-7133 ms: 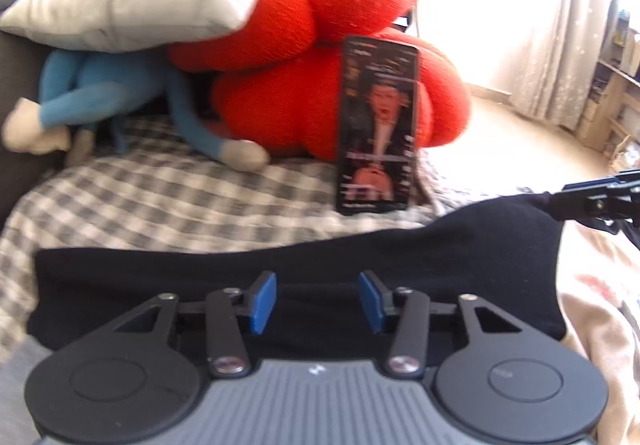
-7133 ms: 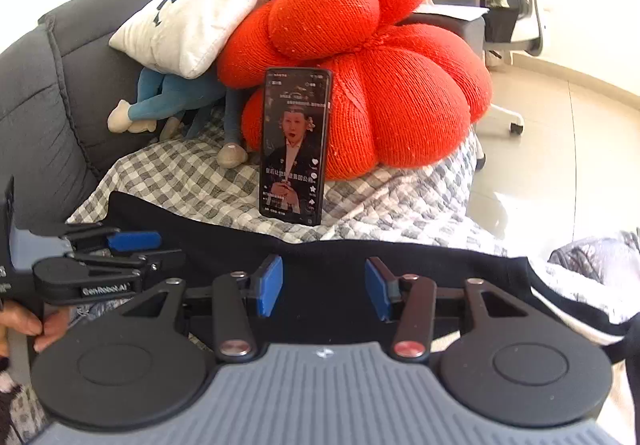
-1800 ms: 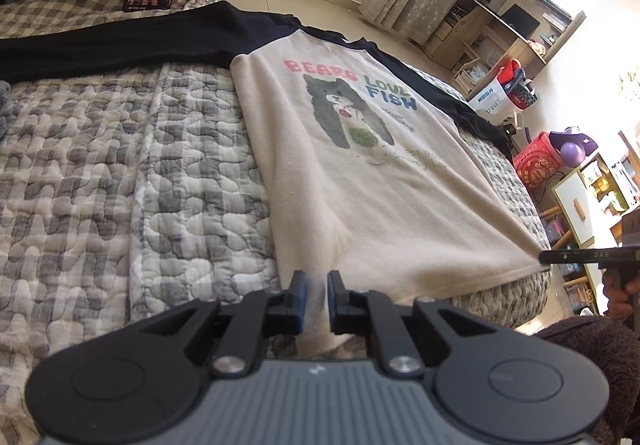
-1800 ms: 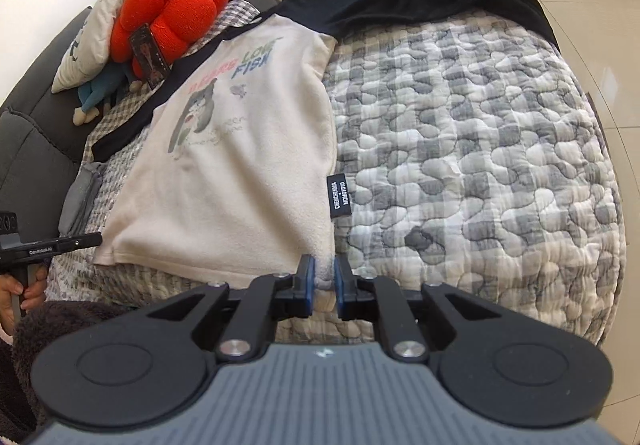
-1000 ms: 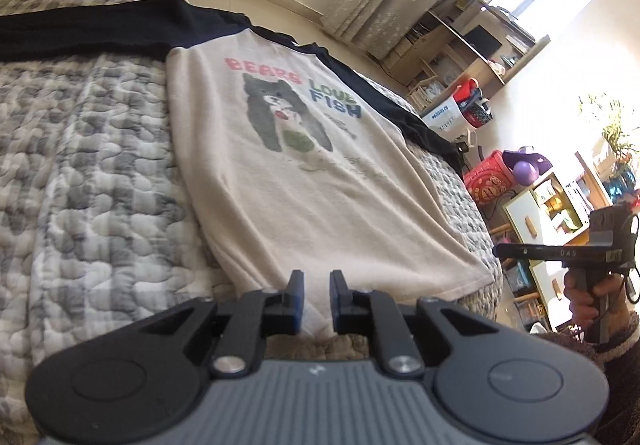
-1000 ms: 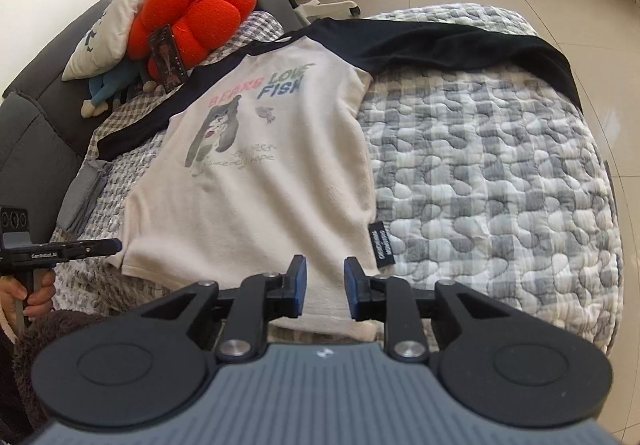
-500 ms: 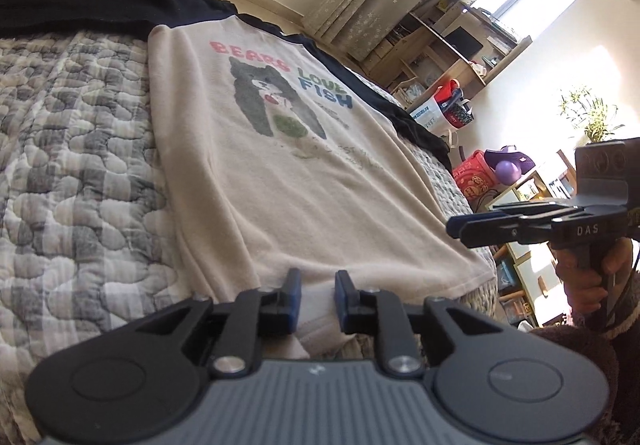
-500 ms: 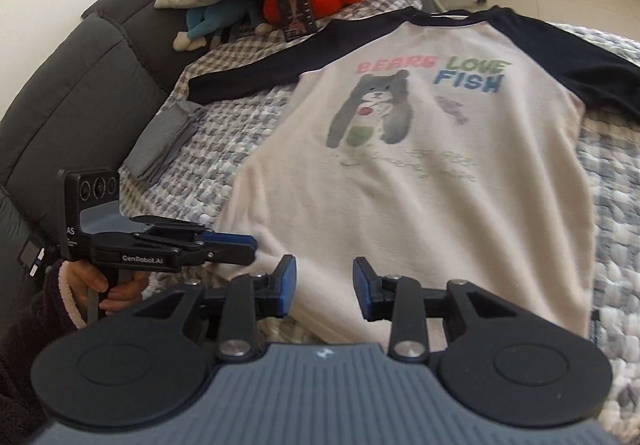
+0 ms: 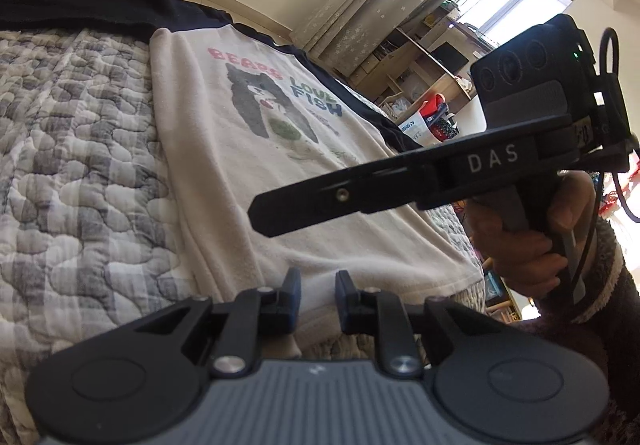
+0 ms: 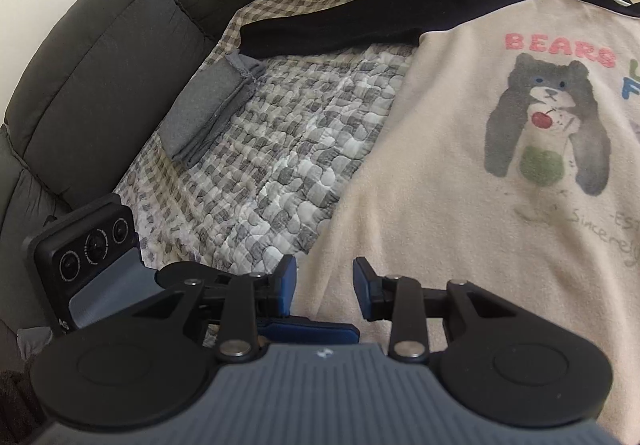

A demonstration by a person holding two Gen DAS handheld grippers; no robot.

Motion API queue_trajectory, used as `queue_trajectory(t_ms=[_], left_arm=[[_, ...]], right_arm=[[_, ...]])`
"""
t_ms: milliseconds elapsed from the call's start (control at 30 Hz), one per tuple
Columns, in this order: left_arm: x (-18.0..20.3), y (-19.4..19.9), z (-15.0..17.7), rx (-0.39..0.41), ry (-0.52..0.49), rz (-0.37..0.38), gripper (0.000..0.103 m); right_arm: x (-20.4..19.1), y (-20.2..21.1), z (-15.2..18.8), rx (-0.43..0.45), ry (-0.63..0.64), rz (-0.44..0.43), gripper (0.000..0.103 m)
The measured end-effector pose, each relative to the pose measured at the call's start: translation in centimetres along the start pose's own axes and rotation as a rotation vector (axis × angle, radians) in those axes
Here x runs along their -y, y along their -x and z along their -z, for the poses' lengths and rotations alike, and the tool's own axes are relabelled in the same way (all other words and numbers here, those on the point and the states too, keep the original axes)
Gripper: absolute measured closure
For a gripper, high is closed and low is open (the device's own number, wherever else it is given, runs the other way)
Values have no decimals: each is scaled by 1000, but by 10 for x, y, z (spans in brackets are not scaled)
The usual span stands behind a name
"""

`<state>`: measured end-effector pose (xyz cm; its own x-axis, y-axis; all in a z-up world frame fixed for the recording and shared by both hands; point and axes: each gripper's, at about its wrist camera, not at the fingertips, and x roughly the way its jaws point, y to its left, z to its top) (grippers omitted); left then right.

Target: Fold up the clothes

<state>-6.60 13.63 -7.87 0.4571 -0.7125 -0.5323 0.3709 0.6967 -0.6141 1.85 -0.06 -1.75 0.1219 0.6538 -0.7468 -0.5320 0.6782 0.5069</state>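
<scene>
No fold is made yet: your shirt (image 10: 460, 181) lies flat on the quilt (image 10: 288, 149), both sleeves out, and your left gripper (image 9: 317, 297) and right gripper (image 10: 324, 287) hover narrowly parted, empty, at its near hem.

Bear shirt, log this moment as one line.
shirt: flat on quilt, unfolded | left gripper: open at hem | right gripper: open above shirt, empty

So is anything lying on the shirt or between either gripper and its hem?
Nothing visible does. The cream shirt lies flat on the quilt; the right gripper and left gripper both hover open at its near hem. The folded grey cloth sits aside.
</scene>
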Motion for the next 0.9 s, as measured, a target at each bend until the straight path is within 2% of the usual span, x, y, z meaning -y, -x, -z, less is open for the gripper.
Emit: queue_trajectory(t_ms=[100, 200, 233, 267, 300, 367, 467, 700, 800, 900], left_arm=[[1, 3, 0, -6, -1, 3, 83], [3, 8, 1, -17, -9, 5, 77], [5, 11, 1, -25, -14, 10, 74], [7, 14, 2, -33, -19, 15, 71], [9, 17, 2, -41, -24, 19, 66], [12, 26, 4, -56, -36, 31, 62], [14, 44, 8, -53, -43, 24, 62], [0, 80, 7, 2, 33, -90, 62], [-11, 89, 4, 26, 83, -102, 62], [-22, 86, 0, 9, 153, -73, 62]], right_arm=[[-1, -12, 0, -18, 1, 1, 67], [-3, -19, 2, -20, 8, 16, 69], [-4, -20, 3, -16, 16, 22, 73], [-4, -20, 5, -13, 25, 28, 83], [-4, -19, 6, -9, 26, 29, 87], [-1, -17, 9, 3, 13, 22, 91], [4, -12, 13, 17, -12, 16, 92], [12, -8, 17, 23, -68, -8, 91], [12, -7, 18, 24, -70, -9, 91], [12, -7, 18, 23, -73, -13, 91]])
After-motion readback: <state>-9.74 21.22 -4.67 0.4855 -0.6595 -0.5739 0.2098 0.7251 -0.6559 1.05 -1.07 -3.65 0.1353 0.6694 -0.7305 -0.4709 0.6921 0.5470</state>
